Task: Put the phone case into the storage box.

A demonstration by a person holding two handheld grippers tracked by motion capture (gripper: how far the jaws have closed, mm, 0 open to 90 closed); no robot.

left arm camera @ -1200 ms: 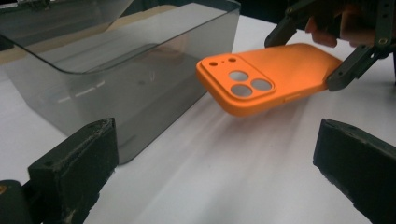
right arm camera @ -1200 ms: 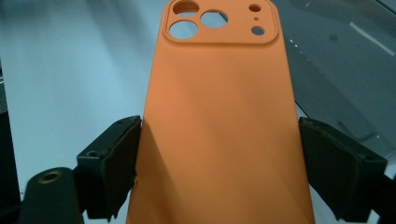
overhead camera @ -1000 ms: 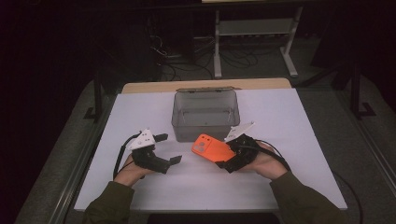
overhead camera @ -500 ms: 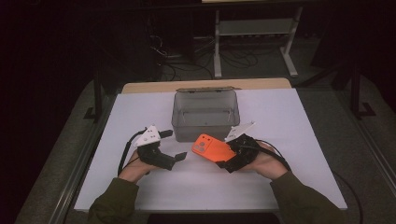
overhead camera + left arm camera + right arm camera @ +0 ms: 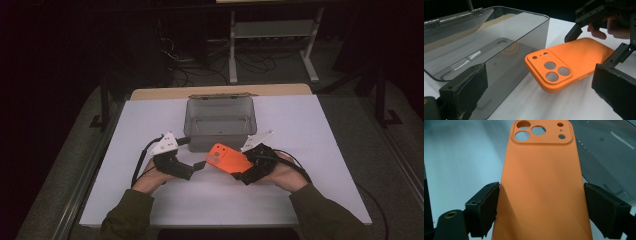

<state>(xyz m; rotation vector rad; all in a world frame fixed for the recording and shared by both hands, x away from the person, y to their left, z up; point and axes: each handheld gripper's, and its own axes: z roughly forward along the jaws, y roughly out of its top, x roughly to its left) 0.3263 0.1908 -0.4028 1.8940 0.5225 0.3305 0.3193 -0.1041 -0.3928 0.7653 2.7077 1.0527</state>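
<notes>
The orange phone case (image 5: 229,159) hangs just above the white desk (image 5: 320,150), in front of the clear box (image 5: 220,119), camera holes toward the left. The right claw (image 5: 248,170) pinches its long edges. The left claw (image 5: 200,165), spread wide with nothing in it, points at the case's camera end. The soft case could buckle or slip from the side pinch if the left claw pushes it before it grips.
</notes>
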